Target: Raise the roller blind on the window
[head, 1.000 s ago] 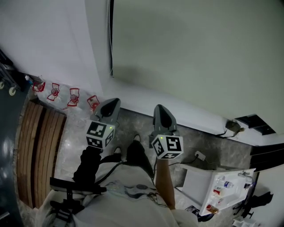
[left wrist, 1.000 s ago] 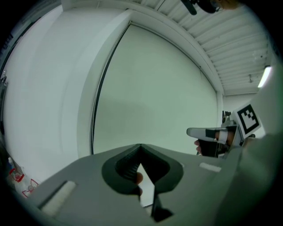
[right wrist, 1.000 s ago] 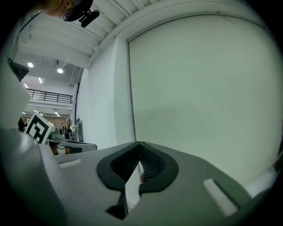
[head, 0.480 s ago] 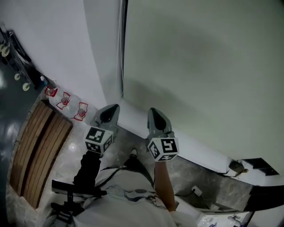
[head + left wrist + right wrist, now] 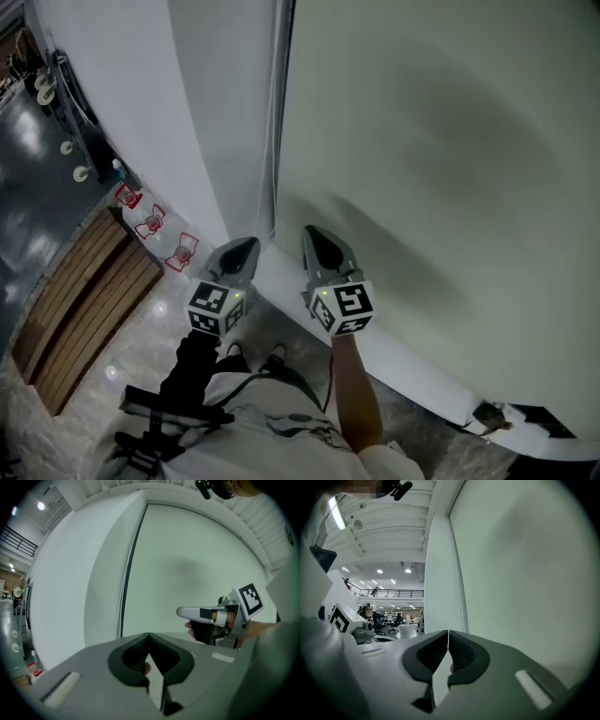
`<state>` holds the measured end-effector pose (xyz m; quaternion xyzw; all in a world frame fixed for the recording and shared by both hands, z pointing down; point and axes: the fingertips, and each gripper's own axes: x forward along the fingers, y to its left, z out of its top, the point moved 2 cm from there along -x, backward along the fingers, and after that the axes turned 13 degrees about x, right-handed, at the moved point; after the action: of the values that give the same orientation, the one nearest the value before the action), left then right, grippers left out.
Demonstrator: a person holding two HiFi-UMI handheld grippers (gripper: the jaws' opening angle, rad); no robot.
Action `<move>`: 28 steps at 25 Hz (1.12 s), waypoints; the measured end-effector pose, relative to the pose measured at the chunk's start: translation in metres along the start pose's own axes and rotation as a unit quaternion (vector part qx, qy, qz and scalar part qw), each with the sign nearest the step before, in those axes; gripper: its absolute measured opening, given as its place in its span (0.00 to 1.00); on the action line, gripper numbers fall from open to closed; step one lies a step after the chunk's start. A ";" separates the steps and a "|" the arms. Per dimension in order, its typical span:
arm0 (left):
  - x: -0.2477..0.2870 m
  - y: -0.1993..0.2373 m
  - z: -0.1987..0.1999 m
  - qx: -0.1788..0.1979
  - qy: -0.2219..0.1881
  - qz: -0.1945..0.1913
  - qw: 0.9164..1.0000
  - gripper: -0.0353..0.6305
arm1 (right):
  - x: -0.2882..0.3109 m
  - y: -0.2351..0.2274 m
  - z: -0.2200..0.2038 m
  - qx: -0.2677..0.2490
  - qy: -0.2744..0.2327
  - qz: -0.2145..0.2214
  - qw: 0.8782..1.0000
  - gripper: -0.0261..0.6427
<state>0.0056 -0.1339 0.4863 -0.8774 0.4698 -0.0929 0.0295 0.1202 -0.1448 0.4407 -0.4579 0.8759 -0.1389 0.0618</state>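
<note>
roller blind (image 5: 441, 141): smooth, flat, pale-green sheet | cord (image 5: 275, 112): thin, straight

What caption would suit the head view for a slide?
Left tool and right tool, both shut and empty, face the lowered roller blind beside its pull cord.

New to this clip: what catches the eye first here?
The pale green blind fills the head view's right and top, drawn down, with its cord hanging along its left edge. Near its lower left corner the left gripper and right gripper point at it side by side, both shut and empty.
</note>
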 end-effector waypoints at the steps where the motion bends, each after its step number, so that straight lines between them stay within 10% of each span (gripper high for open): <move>1: 0.004 0.003 0.001 -0.001 0.000 0.004 1.000 0.05 | 0.009 -0.001 0.003 -0.002 0.002 0.009 1.000 0.05; 19: 0.055 0.061 0.021 -0.005 -0.006 -0.014 1.000 0.05 | 0.194 -0.015 0.080 -0.072 0.045 0.106 0.991 0.12; 28: 0.048 0.081 0.015 -0.008 -0.006 -0.005 1.000 0.05 | 0.238 -0.035 0.098 -0.084 0.054 0.084 0.992 0.16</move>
<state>-0.0320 -0.2195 0.4673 -0.8804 0.4661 -0.0842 0.0249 0.0340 -0.3771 0.3619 -0.3785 0.9217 -0.0838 -0.0124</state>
